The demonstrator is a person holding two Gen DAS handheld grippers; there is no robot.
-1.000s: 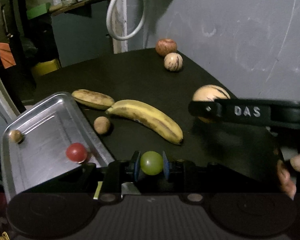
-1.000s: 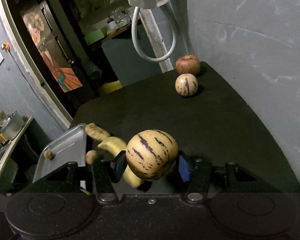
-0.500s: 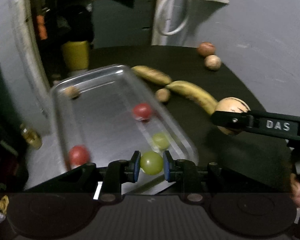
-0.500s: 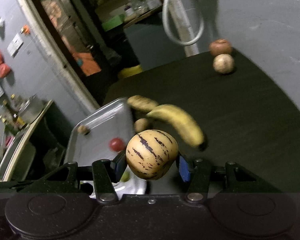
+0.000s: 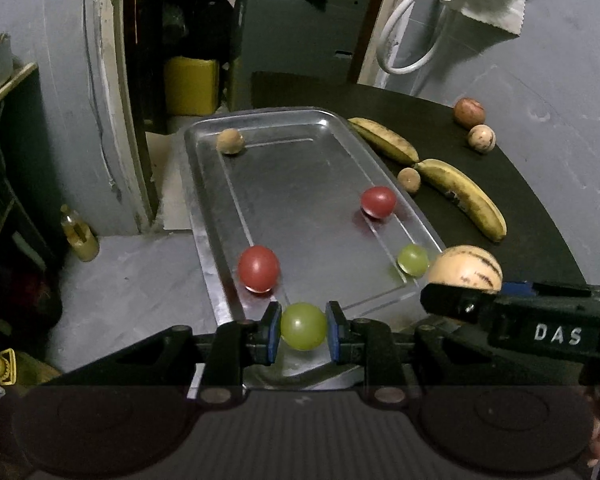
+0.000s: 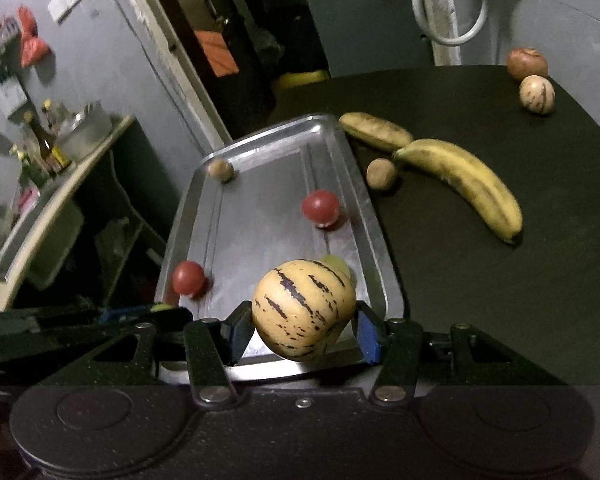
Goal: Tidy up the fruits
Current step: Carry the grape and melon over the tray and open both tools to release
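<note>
Item: left gripper [image 5: 303, 326]. Jaws clenched on a green grape [image 5: 303, 325], held over the near end of the metal tray [image 5: 204, 216]. Half a second ago the view was blurred and lower; it is now sharp, and the whole tray shows.

Item: tray contents, left to right. Brown round fruit [image 5: 230, 141] in the far left corner; red tomato [image 5: 258, 268] by the near left wall; second red tomato [image 5: 378, 201] and second green grape [image 5: 413, 259] along the right wall. The middle of the tray floor is bare.

Item: right gripper [image 6: 305, 329]. Jaws grasping a striped melon [image 6: 304, 309], now above the tray's near right corner; earlier it hung farther short of the tray.

Item: worktop [image 6: 500, 280], right of the tray. Small brown fruit [image 6: 381, 174] just beside the tray rim; two bananas [image 6: 460, 184] touching end to end; apple [image 6: 527, 63] and small striped melon [image 6: 537, 94] together at the far edge. The near part of the worktop is open.
</note>
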